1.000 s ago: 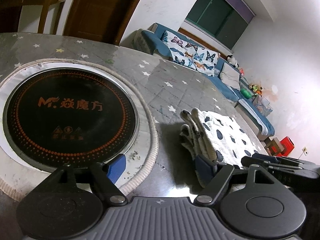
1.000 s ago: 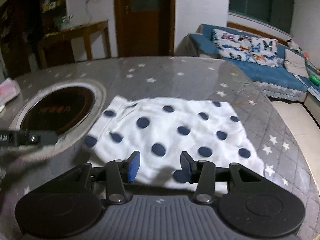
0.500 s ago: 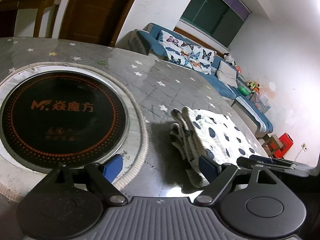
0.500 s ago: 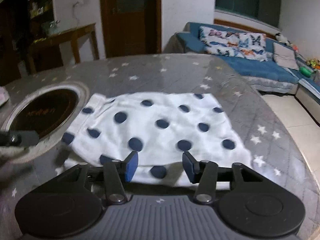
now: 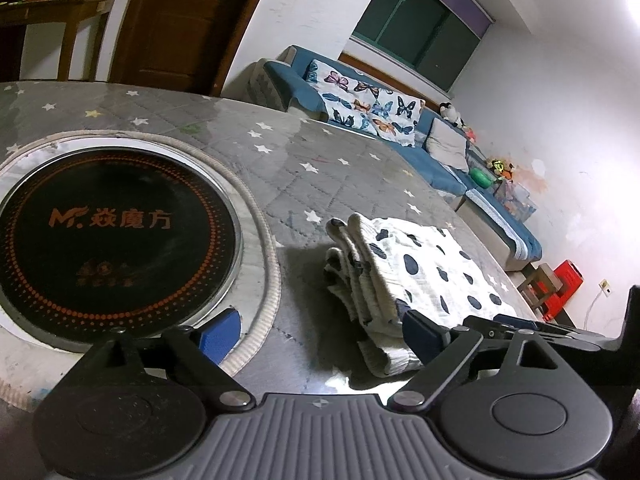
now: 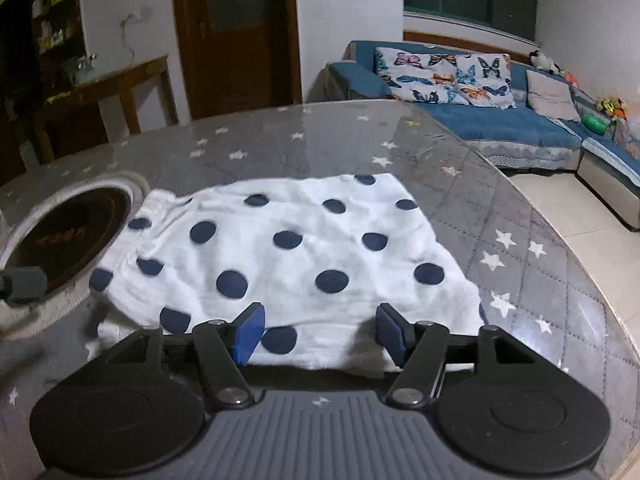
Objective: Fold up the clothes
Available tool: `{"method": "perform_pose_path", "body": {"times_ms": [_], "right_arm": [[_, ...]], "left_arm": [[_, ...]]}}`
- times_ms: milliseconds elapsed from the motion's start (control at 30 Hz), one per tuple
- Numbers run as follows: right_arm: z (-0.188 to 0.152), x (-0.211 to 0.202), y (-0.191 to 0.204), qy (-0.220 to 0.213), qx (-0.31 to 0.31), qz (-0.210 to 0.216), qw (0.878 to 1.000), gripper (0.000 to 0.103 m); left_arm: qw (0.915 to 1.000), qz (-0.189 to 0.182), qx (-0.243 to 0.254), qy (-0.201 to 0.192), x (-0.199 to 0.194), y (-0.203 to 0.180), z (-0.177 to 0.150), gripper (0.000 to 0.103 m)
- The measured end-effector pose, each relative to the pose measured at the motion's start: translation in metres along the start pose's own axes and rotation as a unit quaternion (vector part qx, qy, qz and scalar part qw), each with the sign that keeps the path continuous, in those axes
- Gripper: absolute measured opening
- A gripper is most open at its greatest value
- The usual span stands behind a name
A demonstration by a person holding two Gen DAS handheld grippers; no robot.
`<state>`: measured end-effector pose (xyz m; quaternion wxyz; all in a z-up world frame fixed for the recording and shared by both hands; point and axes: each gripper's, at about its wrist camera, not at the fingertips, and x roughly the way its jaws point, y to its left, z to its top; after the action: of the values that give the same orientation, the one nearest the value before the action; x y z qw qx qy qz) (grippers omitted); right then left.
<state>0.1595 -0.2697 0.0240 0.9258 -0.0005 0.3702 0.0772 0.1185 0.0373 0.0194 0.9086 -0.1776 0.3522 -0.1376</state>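
Softly crumpled, polka-dotted folded garment point(image 6: 304, 248)

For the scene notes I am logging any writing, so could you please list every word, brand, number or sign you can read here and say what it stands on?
"Mr. 焱魔方": orange print on the black glass of the round cooktop set into the table; the characters are my best reading.
Small orange symbols and a line of text below the brand: too small to read.
The same print in the right wrist view: blurred, unreadable.
Nothing else carries readable text.
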Motion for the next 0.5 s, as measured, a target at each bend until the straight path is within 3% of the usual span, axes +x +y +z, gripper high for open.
{"method": "perform_pose_path", "body": {"times_ms": [500], "right_arm": [[-0.018, 0.012, -0.002, -0.013, 0.012, 0.029, 0.999, 0.101]], "left_arm": [[0.9998, 0.007, 0.016, 0.002, 0.005, -0.011, -0.001, 0.103]]}}
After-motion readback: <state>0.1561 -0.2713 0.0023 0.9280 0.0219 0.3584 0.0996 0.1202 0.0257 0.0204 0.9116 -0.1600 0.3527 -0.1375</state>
